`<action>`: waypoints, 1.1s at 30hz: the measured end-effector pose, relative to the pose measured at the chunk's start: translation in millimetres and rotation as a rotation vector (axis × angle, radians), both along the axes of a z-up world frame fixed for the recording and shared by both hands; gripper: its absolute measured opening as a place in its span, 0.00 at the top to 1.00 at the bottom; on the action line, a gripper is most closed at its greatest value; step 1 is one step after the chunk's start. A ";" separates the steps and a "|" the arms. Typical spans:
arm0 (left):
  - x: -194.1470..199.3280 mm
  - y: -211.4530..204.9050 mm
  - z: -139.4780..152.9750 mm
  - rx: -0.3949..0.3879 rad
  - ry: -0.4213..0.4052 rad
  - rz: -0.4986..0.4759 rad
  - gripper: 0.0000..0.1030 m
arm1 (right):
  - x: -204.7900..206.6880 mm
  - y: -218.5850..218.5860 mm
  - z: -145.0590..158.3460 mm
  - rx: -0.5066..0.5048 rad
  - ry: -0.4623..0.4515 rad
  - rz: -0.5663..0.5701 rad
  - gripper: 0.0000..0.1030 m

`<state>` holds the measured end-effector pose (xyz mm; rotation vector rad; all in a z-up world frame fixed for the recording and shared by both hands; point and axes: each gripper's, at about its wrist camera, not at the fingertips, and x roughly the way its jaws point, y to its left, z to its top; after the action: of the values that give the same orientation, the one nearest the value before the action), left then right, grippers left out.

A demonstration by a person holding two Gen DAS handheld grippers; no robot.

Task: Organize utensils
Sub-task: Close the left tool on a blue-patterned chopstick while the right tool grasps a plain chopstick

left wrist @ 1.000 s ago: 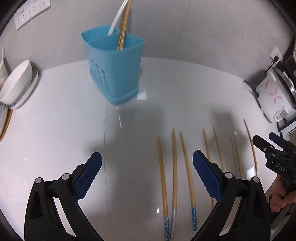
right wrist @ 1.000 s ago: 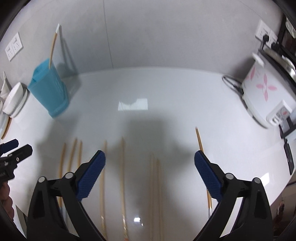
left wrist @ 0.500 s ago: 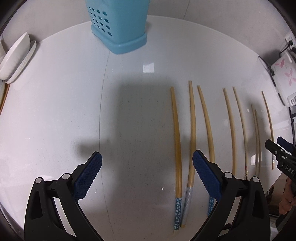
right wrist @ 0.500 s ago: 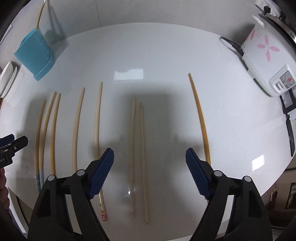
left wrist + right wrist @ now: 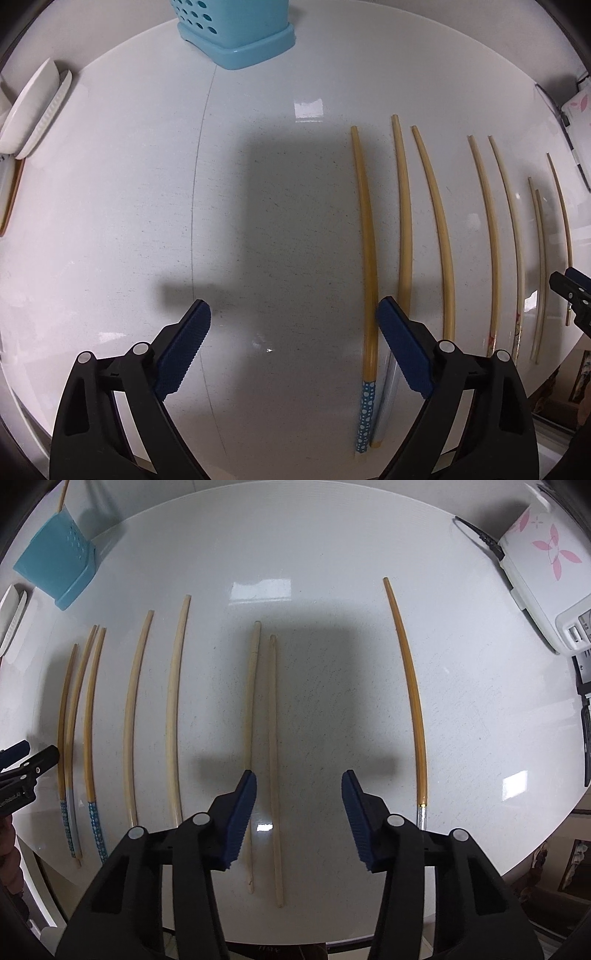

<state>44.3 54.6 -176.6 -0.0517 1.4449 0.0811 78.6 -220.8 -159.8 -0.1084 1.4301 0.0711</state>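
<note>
A white speckled countertop (image 5: 110,221) was seen filling both views, with a thin seam line (image 5: 194,221) running across it from 12 to 6 o'clock in the left wrist view. Bright rectangular reflections of light (image 5: 260,589) were shown on the glossy surface toward 12 o'clock. White dishes (image 5: 33,110) were stacked at 10 o'clock in the left wrist view. A white rice cooker with pink flowers (image 5: 543,557) was placed at 2 o'clock in the right wrist view, with a black cord (image 5: 476,535) plugged into it. Broad soft shadows were cast at the centre.
</note>
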 end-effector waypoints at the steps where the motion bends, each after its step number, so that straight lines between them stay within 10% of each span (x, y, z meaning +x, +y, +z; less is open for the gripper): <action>1: 0.2 -1.1 -0.9 0.003 0.004 -0.002 0.14 | 0.6 0.6 -1.4 -0.002 0.010 0.002 0.59; 13: 21.1 -15.2 -6.0 -0.008 0.069 0.016 0.32 | 19.2 -5.4 -15.5 -0.001 0.082 0.003 0.76; 23: 17.5 -17.4 -3.1 0.001 0.081 0.010 0.93 | 33.2 8.6 -22.6 -0.010 0.118 0.002 0.97; 33: 18.3 -2.1 -4.9 -0.017 0.070 0.021 0.94 | 33.6 7.3 -21.9 0.002 0.114 -0.009 0.97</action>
<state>62.5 52.5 -181.5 -0.0786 1.5148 0.0884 112.2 -213.5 -181.7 -0.0972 1.5441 0.0724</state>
